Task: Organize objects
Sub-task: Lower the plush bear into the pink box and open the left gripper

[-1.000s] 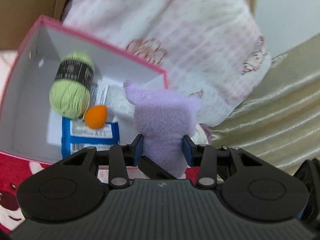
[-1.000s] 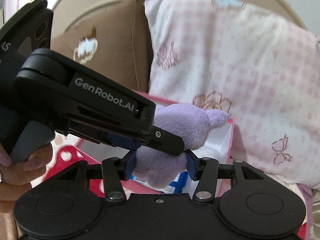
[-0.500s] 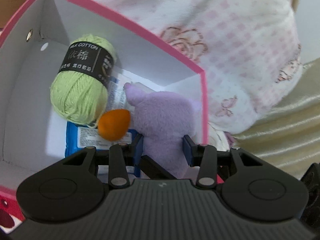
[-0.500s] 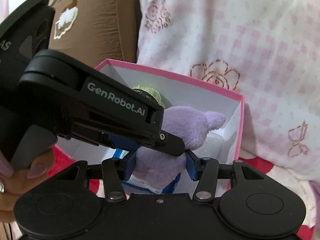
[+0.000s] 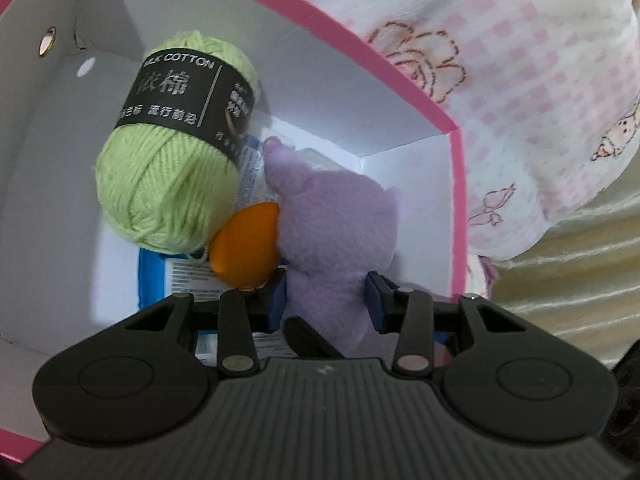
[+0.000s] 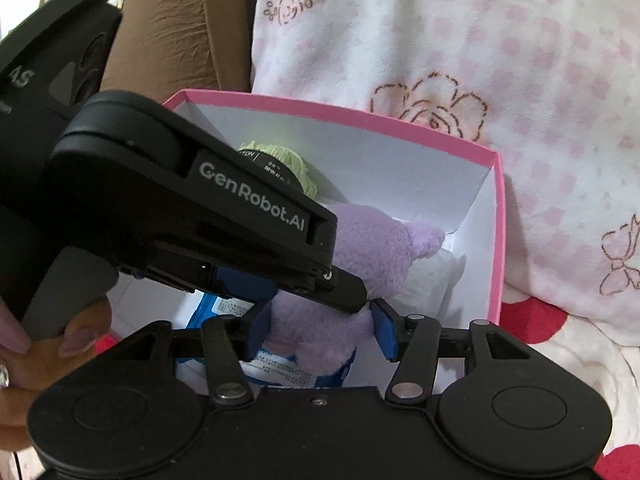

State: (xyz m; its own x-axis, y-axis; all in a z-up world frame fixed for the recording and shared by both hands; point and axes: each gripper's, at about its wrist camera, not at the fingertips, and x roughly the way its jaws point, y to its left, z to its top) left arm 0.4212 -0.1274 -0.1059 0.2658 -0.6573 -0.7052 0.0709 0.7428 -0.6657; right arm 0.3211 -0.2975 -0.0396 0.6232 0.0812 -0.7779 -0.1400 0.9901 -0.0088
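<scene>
A purple plush toy (image 5: 336, 232) is held by both grippers inside a pink-rimmed white box (image 5: 456, 184). My left gripper (image 5: 326, 306) is shut on the toy's lower body. My right gripper (image 6: 320, 330) is shut on the same toy (image 6: 372, 248) from another side, with the left gripper's body crossing in front. In the box lie a green yarn ball with a black label (image 5: 176, 160), an orange egg-shaped piece (image 5: 248, 244) and a blue and white packet (image 5: 176, 280). The toy sits in the box's right corner (image 6: 494, 240).
A pink-checked white pillow (image 5: 520, 80) lies right behind the box. A brown cushion (image 6: 176, 20) is at the back left in the right wrist view. Cream satin fabric (image 5: 580, 280) is to the right. Red and white bedding (image 6: 536, 320) lies under the box.
Both grippers have carried the purple toy forward and down into the box. The box and its contents now fill the views, and the toy is beside the orange piece.
</scene>
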